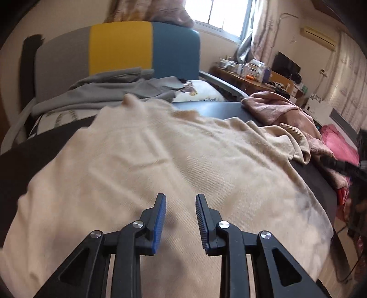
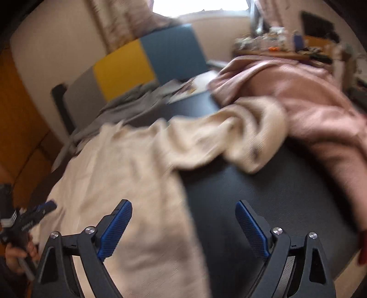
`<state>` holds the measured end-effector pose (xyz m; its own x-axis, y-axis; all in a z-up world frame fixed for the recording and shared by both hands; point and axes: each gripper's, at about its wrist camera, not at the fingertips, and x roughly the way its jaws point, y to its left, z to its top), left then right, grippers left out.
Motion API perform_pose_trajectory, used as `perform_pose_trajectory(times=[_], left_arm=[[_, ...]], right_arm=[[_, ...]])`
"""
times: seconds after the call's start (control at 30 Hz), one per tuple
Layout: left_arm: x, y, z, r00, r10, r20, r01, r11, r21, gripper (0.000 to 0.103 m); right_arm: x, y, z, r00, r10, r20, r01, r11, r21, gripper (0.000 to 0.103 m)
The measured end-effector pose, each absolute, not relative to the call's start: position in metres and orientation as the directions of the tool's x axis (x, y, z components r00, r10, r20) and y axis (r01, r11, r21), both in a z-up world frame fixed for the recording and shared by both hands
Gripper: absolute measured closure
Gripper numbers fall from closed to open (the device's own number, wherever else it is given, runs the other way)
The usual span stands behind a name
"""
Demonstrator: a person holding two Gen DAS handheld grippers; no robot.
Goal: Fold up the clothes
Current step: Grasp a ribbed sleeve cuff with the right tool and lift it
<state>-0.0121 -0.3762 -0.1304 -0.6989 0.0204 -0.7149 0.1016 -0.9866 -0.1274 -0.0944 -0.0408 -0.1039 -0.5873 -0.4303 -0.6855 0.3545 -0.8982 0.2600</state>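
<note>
**Left wrist view: both grippers empty over a cream sweater**

Left wrist camera looks down on a cream sweater (image 1: pixel 160 160) spread across most of the dark tabletop (image 1: pixel 206 108), body flat with light creases. The left gripper (image 1: pixel 180 199) hangs just above the lower part of the cloth, jaws a small gap apart with nothing between them, only sweater fabric showing below. One sleeve (image 1: pixel 291 139) bunches at the right side, its ribbed cuff lying against a pink garment (image 1: pixel 275 107) heaped at the tabletop's right. At the far edge sits a grey garment (image 1: pixel 110 89), crumpled, in front of a chair (image 1: pixel 142 48) with a grey, yellow and blue back. A cluttered desk (image 1: pixel 252 78) stands further off by the window (image 1: pixel 220 13).

From the right wrist, the picture is blurred. The right gripper (image 2: pixel 183 207) has its jaws spread wide and holds nothing; its left finger is over the sweater's (image 2: pixel 128 174) right edge, its right finger over bare tabletop (image 2: pixel 263 178). The sleeve (image 2: pixel 240 133) trails off to the right and ends beside the pink garment (image 2: pixel 309 96). At the lower left the left gripper (image 2: pixel 45 206) shows over the sweater's edge, gripped by a hand (image 2: pixel 18 254).
</note>
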Motion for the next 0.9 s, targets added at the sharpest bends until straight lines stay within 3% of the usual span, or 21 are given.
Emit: perform_pose_trajectory(times=[0.27,0.33,0.43,0.5,0.6,0.8,0.9], left_arm=[[-0.076,-0.389,-0.160,-0.663,-0.036,-0.748,0.224,-0.963,-0.152,0.077],[-0.077,-0.394,-0.167,-0.653,-0.013,-0.757,0.235,-0.954,-0.187,0.077],[-0.076,-0.399,-0.170,-0.660,0.013,-0.751,0.235,-0.946,-0.222,0.077],[-0.076,-0.399,-0.172,-0.660,0.016,-0.751,0.234,-0.945,-0.227,0.077],[-0.078,-0.397,-0.174,-0.658,0.010,-0.753,0.230,-0.949,-0.214,0.076],[-0.078,-0.399,-0.173,-0.664,0.048,-0.746,0.216,-0.943,-0.253,0.074],[-0.074,-0.413,-0.173,-0.686,0.199,-0.700,0.191,-0.879,-0.437,0.074]], right_arm=[[-0.199,-0.026,-0.087,-0.668,-0.205,-0.715,0.245,-0.968,0.049,0.016],[-0.225,-0.025,-0.091,-0.657,-0.155,-0.738,0.230,-0.973,-0.001,0.022],[-0.247,-0.024,-0.110,-0.606,-0.093,-0.790,0.210,-0.977,-0.046,0.048],[-0.255,-0.021,-0.123,-0.572,-0.060,-0.818,0.195,-0.979,-0.064,0.076],[-0.253,-0.012,-0.117,-0.581,-0.121,-0.805,0.180,-0.984,0.018,0.089],[-0.245,0.001,-0.086,-0.632,-0.310,-0.710,0.197,-0.951,0.240,0.092],[-0.241,-0.019,-0.060,-0.603,-0.487,-0.632,0.315,-0.873,0.372,0.092]])
